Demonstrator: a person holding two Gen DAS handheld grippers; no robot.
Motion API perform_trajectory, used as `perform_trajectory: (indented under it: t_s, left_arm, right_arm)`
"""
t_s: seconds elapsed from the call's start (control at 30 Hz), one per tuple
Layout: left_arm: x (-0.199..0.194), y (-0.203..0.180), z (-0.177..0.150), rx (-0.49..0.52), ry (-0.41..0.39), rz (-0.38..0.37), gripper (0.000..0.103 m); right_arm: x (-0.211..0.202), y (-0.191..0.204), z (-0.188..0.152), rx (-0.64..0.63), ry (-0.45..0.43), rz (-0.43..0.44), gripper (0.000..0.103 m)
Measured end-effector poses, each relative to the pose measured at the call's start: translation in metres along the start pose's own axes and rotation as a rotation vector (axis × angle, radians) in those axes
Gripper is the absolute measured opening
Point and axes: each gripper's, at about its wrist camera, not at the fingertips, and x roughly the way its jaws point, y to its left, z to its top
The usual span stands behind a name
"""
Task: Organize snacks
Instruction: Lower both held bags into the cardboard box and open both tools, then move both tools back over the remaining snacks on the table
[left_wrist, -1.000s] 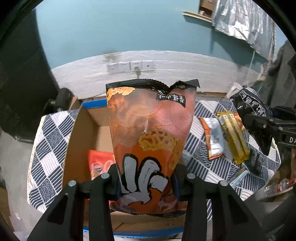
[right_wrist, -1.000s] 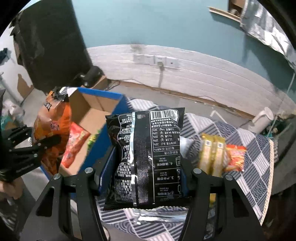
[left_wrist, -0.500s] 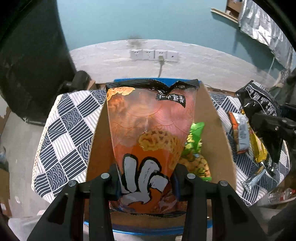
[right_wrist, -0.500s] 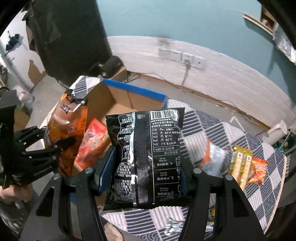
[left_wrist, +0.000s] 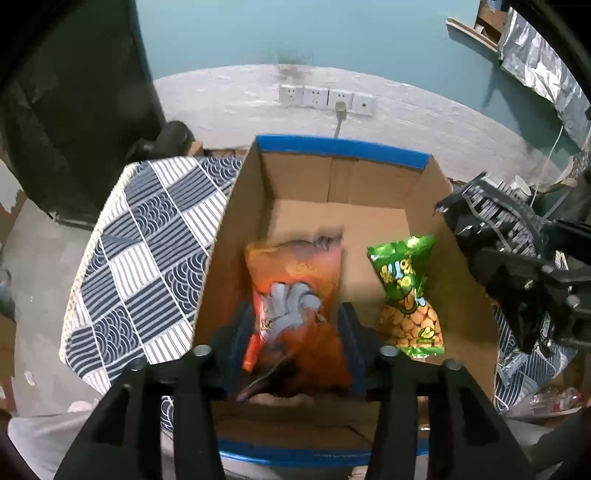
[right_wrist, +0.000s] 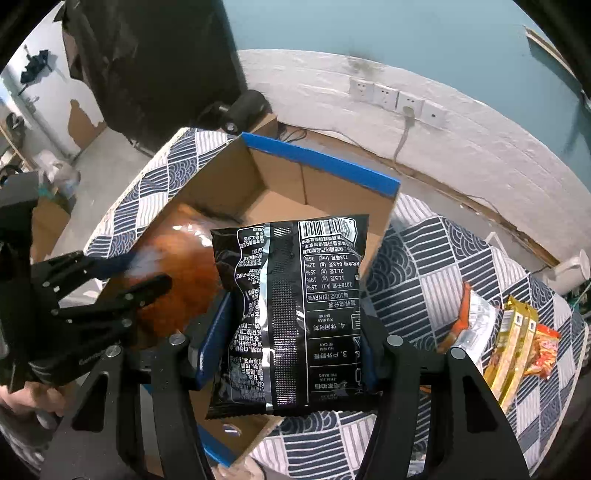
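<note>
Over the cardboard box (left_wrist: 424, 229), left tongs (left_wrist: 295, 339) just opening, blurred orange snack bag (left_wrist: 295, 280) apparently released, right tongs (right_wrist: 291, 339) gripping black snack bag (right_wrist: 291, 314).

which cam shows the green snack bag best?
Left wrist: the green snack bag lies in full, unblocked view inside the cardboard box. In the right wrist view it does not show; the black bag blocks that part of the box.

The orange bag (left_wrist: 295, 295) is blurred, its lower end hidden behind the left gripper (left_wrist: 293, 354). The cardboard box's (right_wrist: 325, 162) interior is largely hidden by the black bag (right_wrist: 291, 314).
</note>
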Motion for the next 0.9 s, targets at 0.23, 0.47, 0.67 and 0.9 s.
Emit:
perform_trajectory:
  t_s: [0.23,0.47,0.67,0.9]
  left_arm:
    - [-0.006,0.002,0.003,-0.005,-0.029,0.013,0.069]
    - [-0.004,-0.004,0.001,0.013,-0.025,0.006,0.069]
    - [-0.008,-0.019,0.002,0.034,-0.032,-0.025,0.069]
    - [-0.013,-0.046,0.004,0.072,-0.037,-0.084,0.069]
  right_arm:
    - [-0.006,0.001,0.001,0.005,-0.022,-0.015,0.071]
    - [-0.017,-0.009,-0.006,0.033,-0.027,-0.031,0.077]
    - [-0.025,-0.024,-0.021,0.059,-0.016,-0.059,0.077]
    - [-0.042,-0.059,-0.052,0.130,-0.006,-0.106,0.083]
